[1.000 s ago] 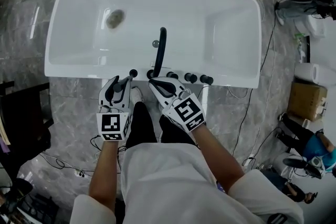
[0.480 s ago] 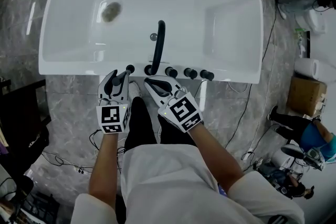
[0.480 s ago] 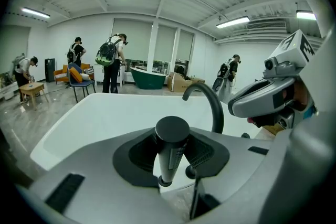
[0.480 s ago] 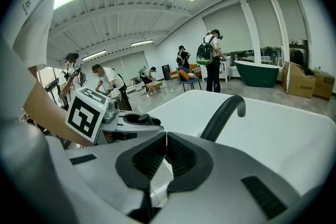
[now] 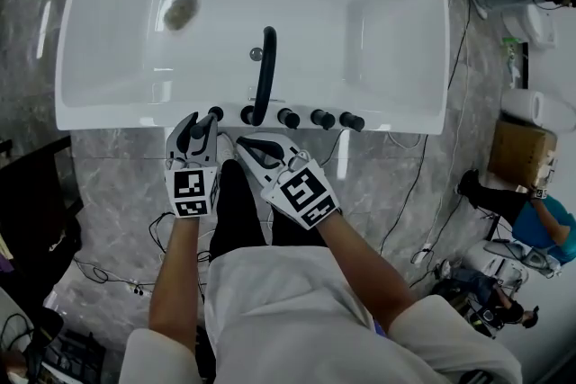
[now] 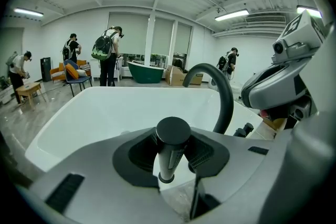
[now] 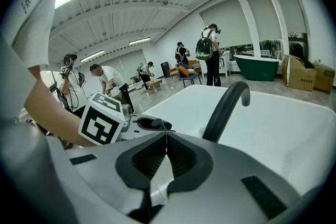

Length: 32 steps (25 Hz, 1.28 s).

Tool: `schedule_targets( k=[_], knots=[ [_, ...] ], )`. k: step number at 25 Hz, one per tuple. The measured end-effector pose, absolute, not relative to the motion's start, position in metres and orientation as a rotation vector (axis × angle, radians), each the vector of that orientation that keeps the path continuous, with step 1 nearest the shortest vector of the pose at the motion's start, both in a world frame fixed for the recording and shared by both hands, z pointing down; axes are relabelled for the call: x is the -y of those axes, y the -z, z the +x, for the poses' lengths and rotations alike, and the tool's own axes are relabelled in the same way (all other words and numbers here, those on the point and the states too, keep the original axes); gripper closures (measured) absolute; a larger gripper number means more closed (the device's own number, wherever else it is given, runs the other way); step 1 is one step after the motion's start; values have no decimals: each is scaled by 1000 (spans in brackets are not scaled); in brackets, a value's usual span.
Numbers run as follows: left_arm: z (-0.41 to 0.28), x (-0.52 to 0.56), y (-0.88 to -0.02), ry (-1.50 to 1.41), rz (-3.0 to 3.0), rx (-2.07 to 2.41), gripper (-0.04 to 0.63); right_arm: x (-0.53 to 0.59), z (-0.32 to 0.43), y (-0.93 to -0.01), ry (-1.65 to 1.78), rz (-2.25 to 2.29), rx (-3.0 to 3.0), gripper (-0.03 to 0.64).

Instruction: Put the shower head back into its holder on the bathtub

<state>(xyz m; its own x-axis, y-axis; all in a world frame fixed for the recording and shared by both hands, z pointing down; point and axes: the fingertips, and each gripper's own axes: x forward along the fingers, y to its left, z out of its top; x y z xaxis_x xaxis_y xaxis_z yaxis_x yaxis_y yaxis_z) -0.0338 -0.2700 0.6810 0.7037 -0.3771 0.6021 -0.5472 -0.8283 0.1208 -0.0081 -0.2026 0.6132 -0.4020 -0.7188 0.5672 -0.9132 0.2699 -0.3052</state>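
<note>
The black stick-shaped shower head (image 6: 171,148) stands upright between the pads of my left gripper (image 6: 172,159), which is shut on it. Its lower end reaches the white rim of the bathtub (image 6: 79,113); the holder is hidden under it. From above, the left gripper (image 5: 200,129) sits at the tub's near rim (image 5: 396,123), just left of the black curved spout (image 5: 264,76). My right gripper (image 5: 246,143) hovers beside it, before the spout's base, shut and empty. In the right gripper view its jaw tips (image 7: 167,139) meet, with the spout (image 7: 226,105) ahead.
Three black knobs (image 5: 320,118) line the rim right of the spout. The drain (image 5: 181,12) lies in the basin at far left. Cables (image 5: 423,193) trail over the marble floor, with a cardboard box (image 5: 517,153) and a crouching person (image 5: 540,229) at right. Several people stand far behind the tub.
My left gripper has sunk toward the tub rim with the shower head still in it. The right gripper has drifted slightly down alongside it. Both jaws look unchanged.
</note>
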Motion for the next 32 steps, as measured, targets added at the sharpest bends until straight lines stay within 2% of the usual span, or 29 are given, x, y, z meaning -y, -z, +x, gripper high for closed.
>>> schedule_targets(
  k=[28, 32],
  knots=[
    [-16, 264, -728, -1002, 2649, 586, 456, 192, -7, -622, -947, 1636, 2160, 598],
    [-25, 264, -725, -1033, 2657, 572, 401, 192, -15, -612, -916, 1651, 2180, 598]
  ],
)
